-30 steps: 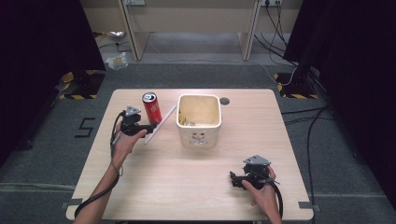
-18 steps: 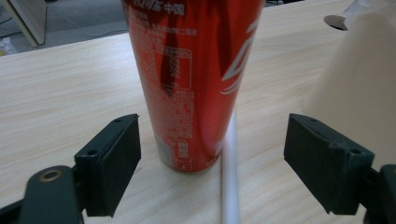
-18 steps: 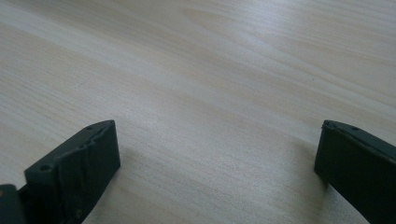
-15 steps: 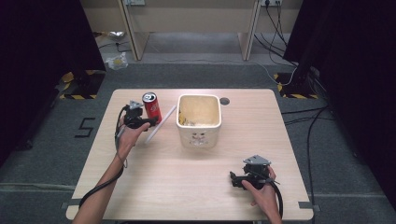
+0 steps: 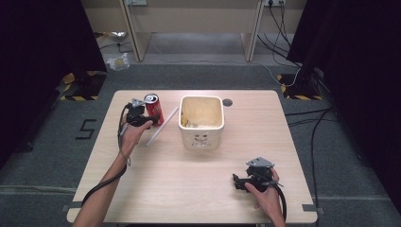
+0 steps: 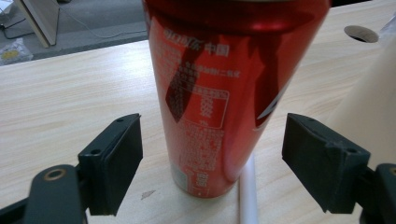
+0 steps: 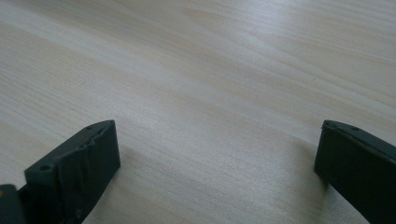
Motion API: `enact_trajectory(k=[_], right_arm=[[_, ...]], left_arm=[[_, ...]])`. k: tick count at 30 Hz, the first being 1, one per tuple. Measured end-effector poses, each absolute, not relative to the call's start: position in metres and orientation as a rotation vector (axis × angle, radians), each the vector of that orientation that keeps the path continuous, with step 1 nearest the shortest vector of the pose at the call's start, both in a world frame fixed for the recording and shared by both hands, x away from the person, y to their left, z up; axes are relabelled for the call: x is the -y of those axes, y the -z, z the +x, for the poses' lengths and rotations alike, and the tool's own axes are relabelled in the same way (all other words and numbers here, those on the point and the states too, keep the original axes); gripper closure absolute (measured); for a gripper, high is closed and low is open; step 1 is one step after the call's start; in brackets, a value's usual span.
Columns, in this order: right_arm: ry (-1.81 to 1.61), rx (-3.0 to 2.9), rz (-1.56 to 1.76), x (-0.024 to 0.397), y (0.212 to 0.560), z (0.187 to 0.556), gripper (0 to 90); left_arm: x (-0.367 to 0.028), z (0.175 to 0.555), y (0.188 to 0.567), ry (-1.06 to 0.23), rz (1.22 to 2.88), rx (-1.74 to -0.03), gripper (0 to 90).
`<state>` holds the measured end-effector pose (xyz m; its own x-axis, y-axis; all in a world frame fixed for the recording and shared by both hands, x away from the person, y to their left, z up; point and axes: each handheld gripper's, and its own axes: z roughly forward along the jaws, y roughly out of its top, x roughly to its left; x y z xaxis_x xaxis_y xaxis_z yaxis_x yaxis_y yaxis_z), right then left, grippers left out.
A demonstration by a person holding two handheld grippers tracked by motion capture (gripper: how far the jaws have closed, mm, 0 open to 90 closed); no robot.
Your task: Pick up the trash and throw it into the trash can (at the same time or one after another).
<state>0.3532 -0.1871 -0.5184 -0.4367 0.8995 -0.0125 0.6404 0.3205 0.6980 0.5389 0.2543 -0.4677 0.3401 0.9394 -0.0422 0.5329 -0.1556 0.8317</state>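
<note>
A red soda can (image 5: 153,108) stands upright on the wooden table (image 5: 189,184), left of a cream square bin (image 5: 201,122). My left gripper (image 5: 147,119) is open at the can. In the left gripper view the can (image 6: 224,93) fills the gap between the spread jaws, which stand apart from its sides. A white stick (image 5: 161,126) lies on the table between can and bin, its end (image 6: 248,191) just beside the can's base. My right gripper (image 5: 238,182) rests low over bare wood near the front right, jaws wide open (image 7: 217,158) with nothing between them.
The bin holds some scraps at its bottom. A round cable hole (image 5: 227,101) sits in the table behind the bin. Bare tabletop spreads across the middle and front. Cables trail from both grippers toward the front edge.
My left gripper has moved forward and right to the red can, so its open jaws now straddle it. The right gripper has stayed where it was.
</note>
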Motion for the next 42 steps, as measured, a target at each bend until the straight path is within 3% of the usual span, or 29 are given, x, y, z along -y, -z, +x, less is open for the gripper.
enact_trajectory(k=[14,27,42], right_arm=[[-0.882,-2.192,1.365,0.187,0.518,0.353,0.2],[-0.884,-2.193,1.363,0.187,0.519,0.353,0.2],[-0.883,-2.193,1.363,0.187,0.519,0.353,0.2]], left_arm=[[-0.249,0.55,0.477,-0.646,1.776,-1.32,32.9],[-0.246,0.539,0.466,-0.677,1.808,-1.265,34.6],[-0.248,0.523,0.444,-0.611,1.831,-1.212,35.0]])
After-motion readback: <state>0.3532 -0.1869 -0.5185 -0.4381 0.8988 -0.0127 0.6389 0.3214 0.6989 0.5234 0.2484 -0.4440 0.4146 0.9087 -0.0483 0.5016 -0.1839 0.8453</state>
